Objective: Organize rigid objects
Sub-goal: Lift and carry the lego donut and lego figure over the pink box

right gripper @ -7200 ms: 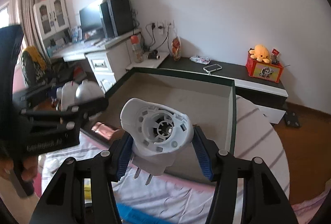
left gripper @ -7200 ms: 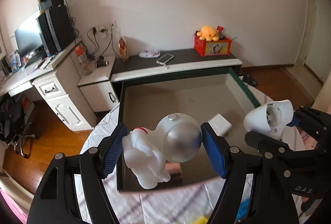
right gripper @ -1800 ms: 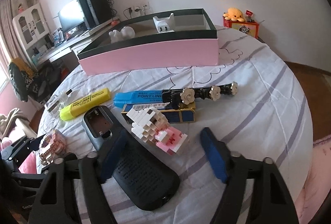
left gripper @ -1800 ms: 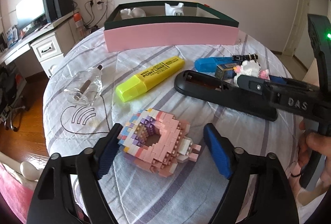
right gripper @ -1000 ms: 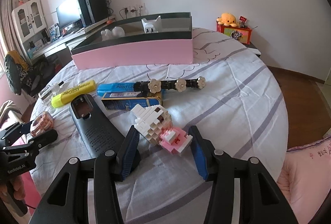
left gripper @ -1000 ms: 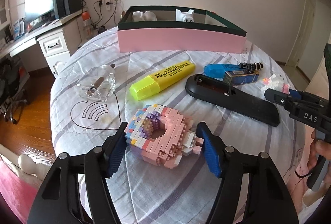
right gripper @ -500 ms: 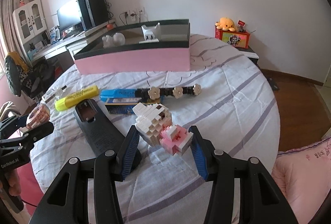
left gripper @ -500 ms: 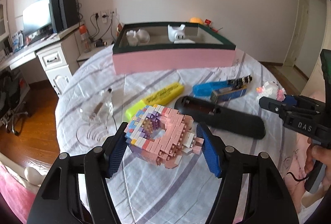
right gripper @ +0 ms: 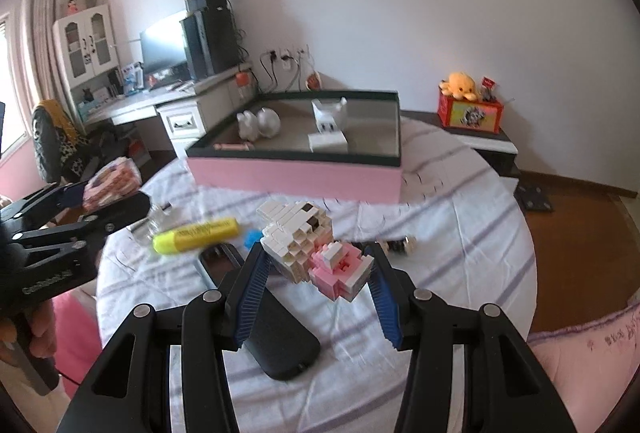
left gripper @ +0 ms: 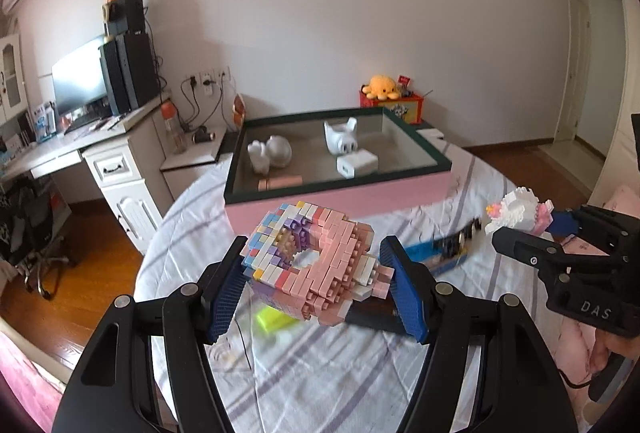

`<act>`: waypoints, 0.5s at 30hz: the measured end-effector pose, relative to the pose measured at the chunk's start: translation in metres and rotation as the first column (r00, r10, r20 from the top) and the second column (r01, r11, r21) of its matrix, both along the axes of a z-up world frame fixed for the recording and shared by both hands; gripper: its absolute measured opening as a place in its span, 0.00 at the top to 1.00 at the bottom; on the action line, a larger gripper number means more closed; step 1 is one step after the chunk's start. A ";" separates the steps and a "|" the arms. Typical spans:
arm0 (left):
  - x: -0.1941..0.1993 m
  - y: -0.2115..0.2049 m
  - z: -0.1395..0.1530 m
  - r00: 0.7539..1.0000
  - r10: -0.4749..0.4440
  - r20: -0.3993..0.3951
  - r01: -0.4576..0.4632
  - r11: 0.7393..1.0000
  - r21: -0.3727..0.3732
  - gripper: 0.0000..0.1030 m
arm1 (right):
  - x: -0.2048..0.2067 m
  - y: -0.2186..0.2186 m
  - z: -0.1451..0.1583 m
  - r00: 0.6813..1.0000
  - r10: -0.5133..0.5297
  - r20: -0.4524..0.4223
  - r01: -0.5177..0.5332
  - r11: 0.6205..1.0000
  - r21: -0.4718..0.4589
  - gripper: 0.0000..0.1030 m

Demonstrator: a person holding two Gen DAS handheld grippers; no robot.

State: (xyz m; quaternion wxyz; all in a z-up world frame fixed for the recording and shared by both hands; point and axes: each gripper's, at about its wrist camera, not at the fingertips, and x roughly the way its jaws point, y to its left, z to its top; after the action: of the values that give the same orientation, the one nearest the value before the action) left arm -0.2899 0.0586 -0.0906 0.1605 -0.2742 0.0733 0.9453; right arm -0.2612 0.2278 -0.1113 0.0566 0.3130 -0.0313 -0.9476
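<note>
My left gripper (left gripper: 316,281) is shut on a pink and pastel brick ring (left gripper: 316,265), held above the striped tablecloth. In the right wrist view my right gripper (right gripper: 316,273) is shut on a white and pink brick figure (right gripper: 312,249), also off the table. Each gripper shows in the other's view: the right gripper (left gripper: 520,229) at the right edge, the left gripper (right gripper: 100,193) at the left edge. Beyond both stands the pink box with a dark rim (left gripper: 436,161) (right gripper: 296,153). It holds a white astronaut figure (left gripper: 272,151), a white plug adapter (left gripper: 342,137) and a white charger block (left gripper: 356,165).
On the round table lie a yellow highlighter (right gripper: 196,231), a black remote (right gripper: 276,329), a blue marker (left gripper: 432,247), a flowered clip (right gripper: 396,243) and a clear glass item (right gripper: 154,219). A desk with a monitor (left gripper: 76,83) stands to the left, an orange plush (left gripper: 382,86) behind.
Both grippers have risen off the table with their brick models still gripped, and the inside of the pink box has come into view. The jaws have not changed their spread.
</note>
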 end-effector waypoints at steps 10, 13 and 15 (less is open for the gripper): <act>-0.032 -0.004 0.031 0.999 -0.026 -0.031 0.027 0.999 0.033 0.35 | -0.021 -0.003 0.032 0.996 0.060 -0.059 -0.060 0.998 -0.003 0.51; -0.049 -0.002 0.039 0.999 -0.029 -0.037 0.030 0.999 0.018 0.35 | -0.037 -0.001 0.037 0.995 0.079 -0.056 -0.079 0.997 -0.009 0.51; -0.064 0.000 0.046 0.999 -0.033 -0.037 0.033 0.999 0.011 0.35 | -0.049 -0.001 0.040 0.995 0.086 -0.052 -0.085 0.996 0.006 0.51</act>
State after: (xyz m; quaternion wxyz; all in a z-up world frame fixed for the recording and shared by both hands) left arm -0.3540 0.0589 -0.0444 0.1763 -0.2547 0.0752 0.9478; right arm -0.3106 0.2269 -0.0716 0.0973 0.2892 -0.0145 -0.9522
